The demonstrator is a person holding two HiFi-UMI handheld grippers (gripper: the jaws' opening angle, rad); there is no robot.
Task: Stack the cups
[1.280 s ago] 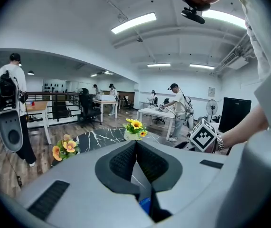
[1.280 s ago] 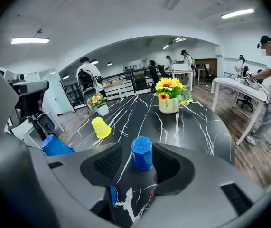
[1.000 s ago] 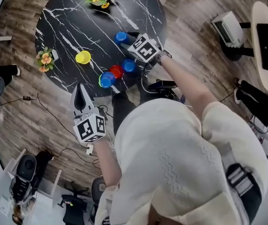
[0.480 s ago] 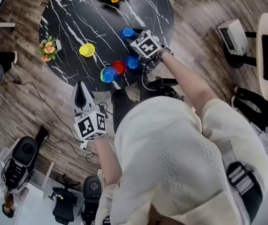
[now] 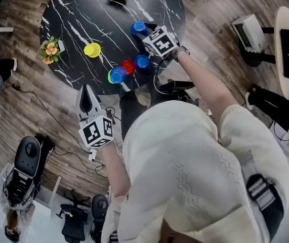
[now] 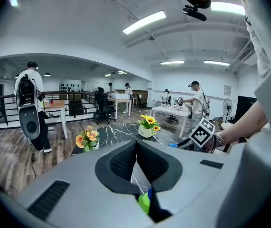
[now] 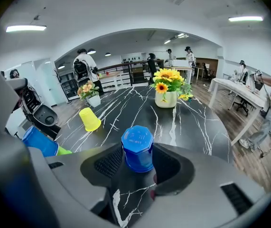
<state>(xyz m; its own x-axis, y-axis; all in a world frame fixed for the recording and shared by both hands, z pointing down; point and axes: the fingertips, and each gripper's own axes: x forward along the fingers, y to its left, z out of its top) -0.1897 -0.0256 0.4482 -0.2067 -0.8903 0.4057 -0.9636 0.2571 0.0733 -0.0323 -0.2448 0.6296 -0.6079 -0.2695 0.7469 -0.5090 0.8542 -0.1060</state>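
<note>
R gripper (image 7: 138,167) jaws closing round inverted blue cup (image 7: 136,148), axis vertical, dead ahead btwn pads, not yet pinched; upper centre of head view on table (image 5: 83,9). L gripper (image 5: 87,99) shut, empty, lower left, farther off.

The right arm (image 5: 200,80) stretches forward, bare from the sleeve down. It holds the right gripper (image 5: 145,32) low and level, jaws closing on either side of an upturned blue cup (image 7: 137,148) that stands between them. The left gripper (image 5: 86,96) hangs close to the body, pointing forward, jaws pressed together.
</note>
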